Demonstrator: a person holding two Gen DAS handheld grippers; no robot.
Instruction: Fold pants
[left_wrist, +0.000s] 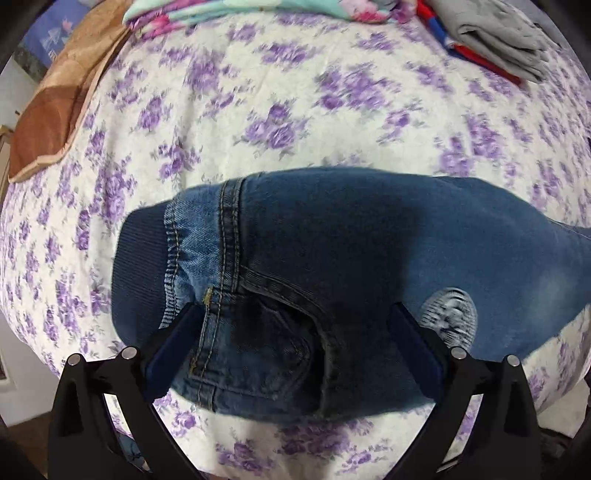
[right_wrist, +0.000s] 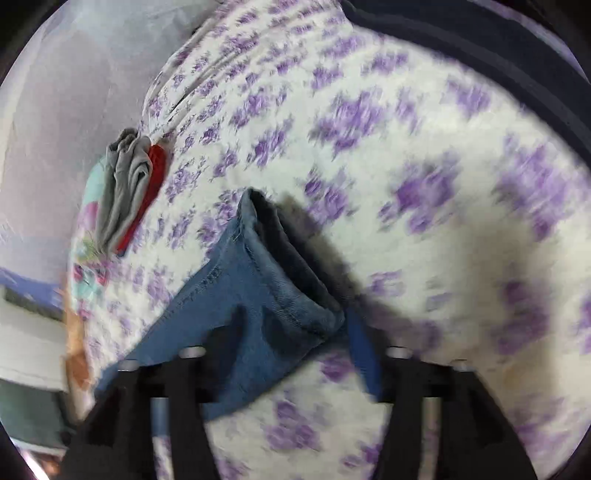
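Blue jeans (left_wrist: 332, 240) lie folded on a white bedspread with purple flowers (left_wrist: 258, 92). In the left wrist view their ribbed waistband is at the left, a front pocket is in the middle, and a white round patch (left_wrist: 448, 317) is at the right. My left gripper (left_wrist: 293, 332) points down over the pocket, open, with its fingers wide apart on either side of it. In the blurred right wrist view a leg hem (right_wrist: 288, 258) of the jeans (right_wrist: 207, 302) lies between the spread fingers of my open right gripper (right_wrist: 295, 314). The pads do not press on it.
A stack of folded grey and red clothes (left_wrist: 491, 40) sits at the far right of the bed, and is also in the right wrist view (right_wrist: 129, 184). A teal flowered cloth (left_wrist: 258, 7) lies along the far edge. A brown cushion (left_wrist: 55, 110) sits at the left edge.
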